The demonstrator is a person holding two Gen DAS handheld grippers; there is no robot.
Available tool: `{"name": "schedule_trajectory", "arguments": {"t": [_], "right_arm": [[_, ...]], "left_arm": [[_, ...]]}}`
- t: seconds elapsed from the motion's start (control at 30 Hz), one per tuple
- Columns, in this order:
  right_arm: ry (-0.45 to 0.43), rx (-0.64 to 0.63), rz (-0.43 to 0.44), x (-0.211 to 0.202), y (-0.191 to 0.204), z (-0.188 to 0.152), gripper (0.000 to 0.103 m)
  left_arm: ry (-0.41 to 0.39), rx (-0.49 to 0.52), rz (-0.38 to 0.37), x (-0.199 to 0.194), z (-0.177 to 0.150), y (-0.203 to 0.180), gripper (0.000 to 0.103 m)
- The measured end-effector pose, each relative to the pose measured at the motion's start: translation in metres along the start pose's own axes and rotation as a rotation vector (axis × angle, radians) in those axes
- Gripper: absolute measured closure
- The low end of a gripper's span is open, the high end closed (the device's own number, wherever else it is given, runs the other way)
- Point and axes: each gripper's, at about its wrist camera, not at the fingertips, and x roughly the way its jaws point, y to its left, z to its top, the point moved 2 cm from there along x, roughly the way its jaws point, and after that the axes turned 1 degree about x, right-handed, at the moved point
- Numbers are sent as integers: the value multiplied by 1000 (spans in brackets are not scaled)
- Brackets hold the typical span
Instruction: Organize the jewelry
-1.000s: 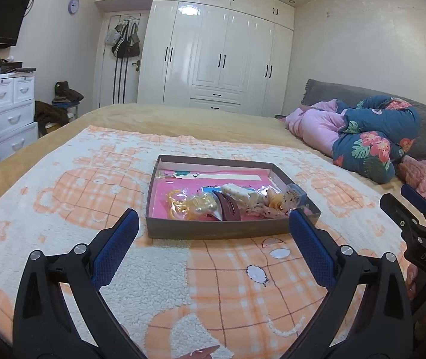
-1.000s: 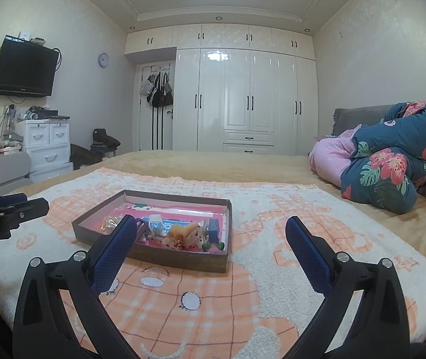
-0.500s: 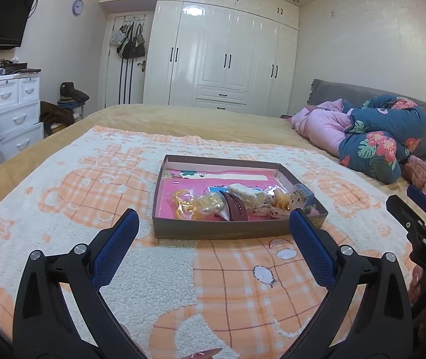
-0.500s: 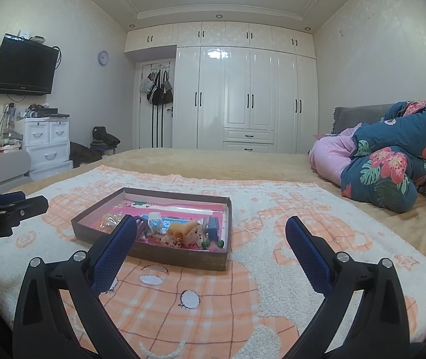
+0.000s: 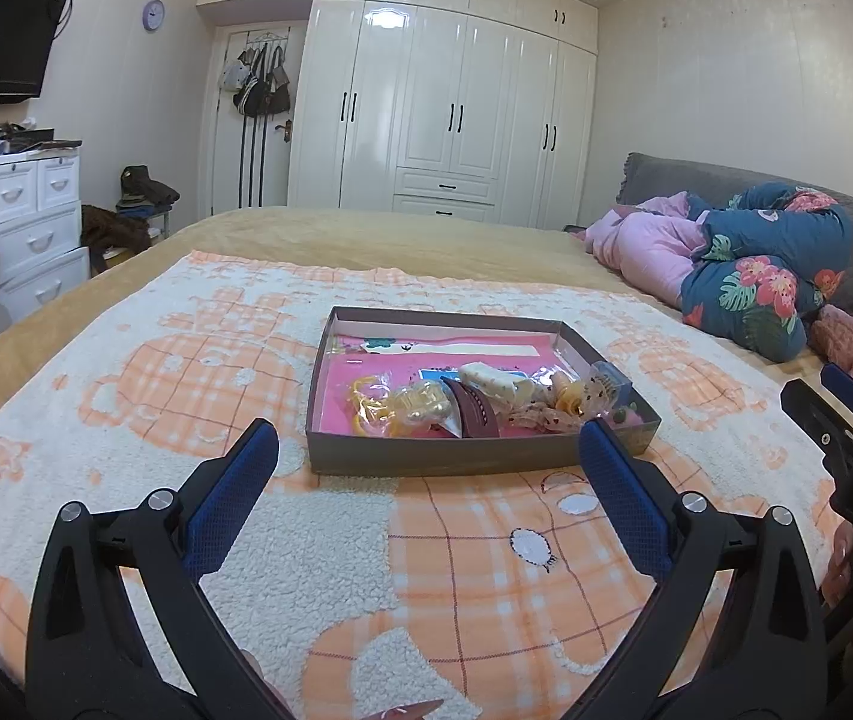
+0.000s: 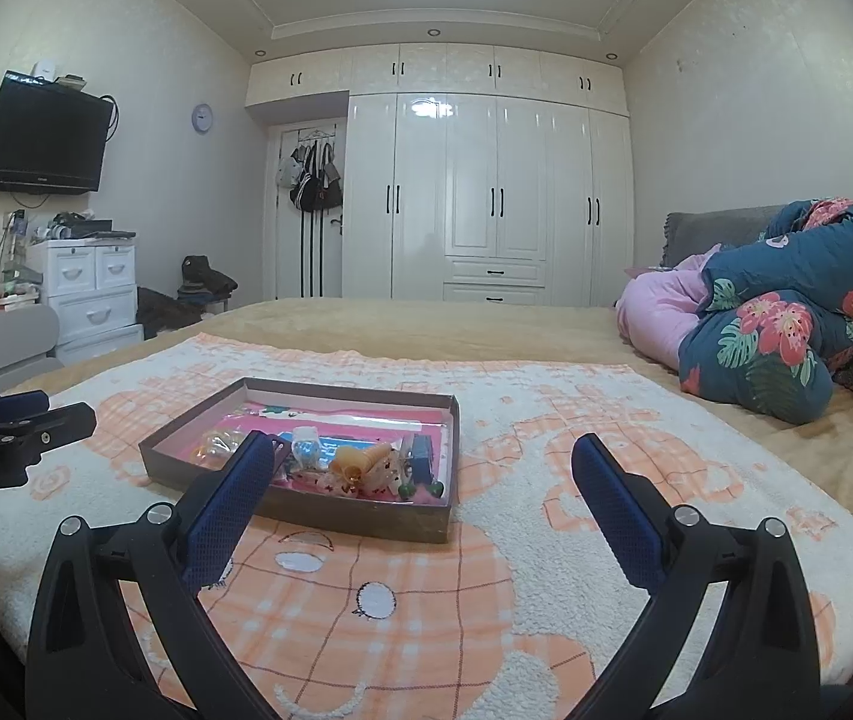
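A shallow brown box (image 5: 474,456) sits on the orange-and-white blanket (image 5: 126,396) spread over the bed, and the jewelry is heaped inside it on a pink liner: yellow pieces in a clear bag (image 5: 408,405), a dark red band (image 5: 474,414) and small trinkets toward the right corner, too tangled to name singly. The left gripper (image 5: 426,468) hovers just short of the box's near wall, jaws spread wide and empty, lined up so the box lies between them. The right gripper (image 6: 420,474) waits to the box's right, jaws likewise wide and empty. Both seem poised at the start of the job, likely so one can steady the box while the other picks. Nothing has been lifted out yet.
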Motion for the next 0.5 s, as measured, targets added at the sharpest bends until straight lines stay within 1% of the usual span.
{"name": "schedule_trajectory", "arguments": {"t": [0.5], "right_arm": [[0,0,1,0,0,0,6]], "left_arm": [[1,-2,5,1,-1,2,11]]}}
